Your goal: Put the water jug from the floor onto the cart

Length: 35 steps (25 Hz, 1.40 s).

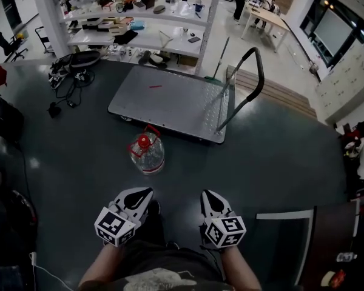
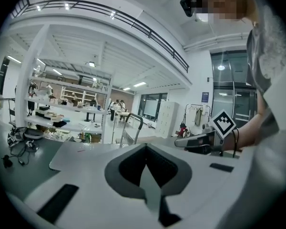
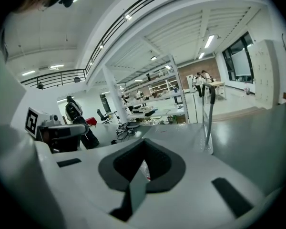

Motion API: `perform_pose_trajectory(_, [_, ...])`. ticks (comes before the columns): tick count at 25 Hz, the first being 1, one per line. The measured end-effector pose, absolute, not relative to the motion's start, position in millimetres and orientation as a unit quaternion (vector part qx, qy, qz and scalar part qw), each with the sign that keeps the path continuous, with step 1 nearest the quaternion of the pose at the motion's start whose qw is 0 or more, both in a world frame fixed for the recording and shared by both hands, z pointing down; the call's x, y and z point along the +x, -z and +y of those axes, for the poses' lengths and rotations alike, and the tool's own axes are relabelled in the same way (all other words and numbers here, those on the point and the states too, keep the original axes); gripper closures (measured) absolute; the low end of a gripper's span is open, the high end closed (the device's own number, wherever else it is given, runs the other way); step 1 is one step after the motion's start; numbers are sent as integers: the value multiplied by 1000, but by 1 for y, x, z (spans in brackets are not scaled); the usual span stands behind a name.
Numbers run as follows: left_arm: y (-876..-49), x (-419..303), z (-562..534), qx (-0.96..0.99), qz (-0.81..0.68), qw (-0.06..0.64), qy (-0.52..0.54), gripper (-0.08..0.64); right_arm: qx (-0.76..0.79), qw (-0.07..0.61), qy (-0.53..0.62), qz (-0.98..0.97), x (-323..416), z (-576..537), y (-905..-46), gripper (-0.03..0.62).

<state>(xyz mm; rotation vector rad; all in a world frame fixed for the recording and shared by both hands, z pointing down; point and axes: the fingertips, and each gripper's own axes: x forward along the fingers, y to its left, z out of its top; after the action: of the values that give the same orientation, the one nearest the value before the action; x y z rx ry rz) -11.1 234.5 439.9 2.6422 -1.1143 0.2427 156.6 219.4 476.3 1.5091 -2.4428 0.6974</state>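
Note:
The water jug (image 1: 147, 152) is clear with a red cap and a red handle. It stands upright on the dark floor just in front of the cart's near edge. The cart is a grey flat platform (image 1: 170, 100) with a black push handle (image 1: 250, 77) at its right end. My left gripper (image 1: 147, 193) and right gripper (image 1: 207, 194) are side by side near the bottom of the head view, both short of the jug, both shut and empty. The left gripper view shows the platform (image 2: 83, 154) and the handle (image 2: 133, 123) ahead. In the right gripper view the handle (image 3: 209, 111) rises at the right.
White shelves (image 1: 139, 23) full of items stand behind the cart. Cables and gear (image 1: 70, 71) lie on the floor at the far left. Dark bags (image 1: 3, 120) sit at the left edge. A wooden ramp (image 1: 285, 93) lies right of the cart. People stand at a table (image 1: 258, 2) far back.

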Motion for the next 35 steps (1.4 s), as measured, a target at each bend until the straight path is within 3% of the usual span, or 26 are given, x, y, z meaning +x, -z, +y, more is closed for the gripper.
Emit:
perform_pose_trajectory(7, [-449, -72, 164, 899, -403, 147, -93, 552, 498, 83, -218, -835, 99, 140, -448, 603])
perform_pose_trajectory(15, [-468, -112, 114, 895, -408, 143, -108, 554, 455, 117, -197, -861, 48, 88, -452, 603])
perform_pose_trajectory(22, [-474, -120, 81, 899, -397, 154, -103, 552, 482, 88, -212, -846, 39, 44, -457, 603])
perform_pose_trajectory(35, [-489, -108, 19, 881, -424, 171, -121, 552, 454, 115, -219, -856, 51, -41, -499, 603])
